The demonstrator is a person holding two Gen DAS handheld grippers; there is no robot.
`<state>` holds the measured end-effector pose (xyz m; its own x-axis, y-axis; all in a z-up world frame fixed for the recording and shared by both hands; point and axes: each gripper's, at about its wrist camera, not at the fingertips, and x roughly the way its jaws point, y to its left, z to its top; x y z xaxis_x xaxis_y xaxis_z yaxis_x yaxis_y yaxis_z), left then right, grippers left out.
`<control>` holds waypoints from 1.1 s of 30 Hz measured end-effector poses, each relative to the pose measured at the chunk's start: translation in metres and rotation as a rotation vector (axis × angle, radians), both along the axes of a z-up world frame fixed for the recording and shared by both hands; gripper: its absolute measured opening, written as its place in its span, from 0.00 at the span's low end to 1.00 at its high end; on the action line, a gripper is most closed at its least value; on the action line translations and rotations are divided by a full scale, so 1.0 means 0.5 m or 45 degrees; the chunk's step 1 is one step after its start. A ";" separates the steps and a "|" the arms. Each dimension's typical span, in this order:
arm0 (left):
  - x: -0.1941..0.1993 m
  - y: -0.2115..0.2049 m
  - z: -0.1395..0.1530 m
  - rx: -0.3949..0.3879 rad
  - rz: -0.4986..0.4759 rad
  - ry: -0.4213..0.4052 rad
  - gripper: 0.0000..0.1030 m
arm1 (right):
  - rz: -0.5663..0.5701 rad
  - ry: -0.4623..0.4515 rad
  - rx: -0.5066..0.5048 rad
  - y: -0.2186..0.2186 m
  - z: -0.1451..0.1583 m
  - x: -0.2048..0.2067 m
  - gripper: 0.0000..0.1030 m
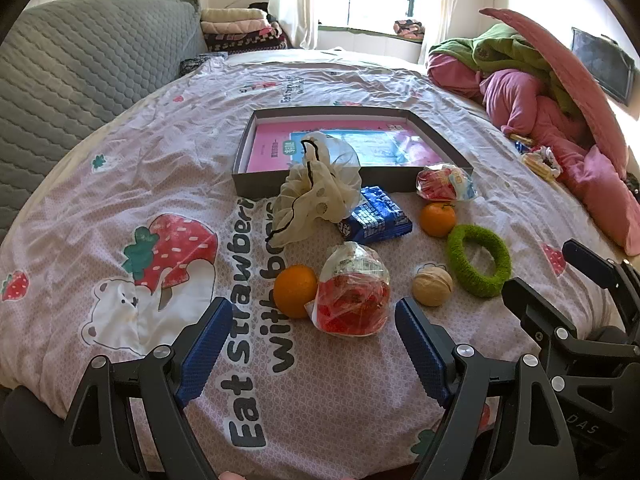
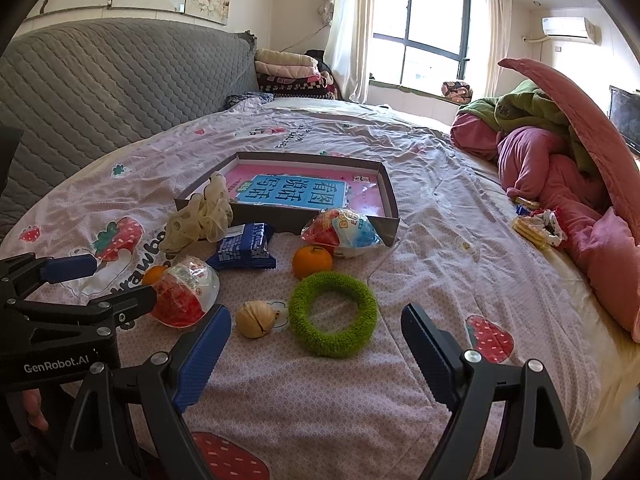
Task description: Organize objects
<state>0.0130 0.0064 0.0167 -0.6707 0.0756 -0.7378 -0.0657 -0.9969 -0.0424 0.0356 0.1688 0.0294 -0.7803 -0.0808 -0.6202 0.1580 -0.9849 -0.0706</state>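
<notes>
**Both grippers wide, clutter waiting in front of the box**

Right now the left gripper (image 1: 314, 344) and the right gripper (image 2: 316, 354) hang over the strawberry-print bedsheet (image 1: 120, 184), jaws spread wide, nothing between them.

Nearest the left one sits a crinkly clear packet of red snacks (image 1: 352, 292), touching a round orange fruit (image 1: 295, 290). That packet looks light and slippery; a pinch across its puffed middle seems safest. The fruit is firm but likely to roll.

In front of the right gripper lie a beige wrinkled walnut (image 2: 256, 318), hard and small, and a fuzzy green knitted ring (image 2: 333, 314), soft, probably easy to take by 1 side of its loop.

Further on: a blue foil wrapper pack (image 1: 376, 216), a 2nd orange fruit (image 2: 312, 262), a 2nd clear snack packet with a pale blue label (image 2: 340, 232) and a cream dotted fabric scrunchie (image 1: 316, 192), floppy and leaning on the shallow grey cardboard box (image 1: 248, 136), likely the target, with a pink book inside.

Beyond, pink and green bedding (image 2: 540, 152) lies well clear.
</notes>
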 end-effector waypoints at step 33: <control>0.022 0.009 -0.008 0.062 -0.073 -0.033 0.82 | -0.016 -0.033 -0.005 0.023 -0.009 0.017 0.84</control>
<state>0.0242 0.0111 0.0127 -0.6448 0.1495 -0.7496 -0.1210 -0.9883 -0.0930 0.0443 0.1804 0.0250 -0.7652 -0.0737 -0.6396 0.1476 -0.9871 -0.0628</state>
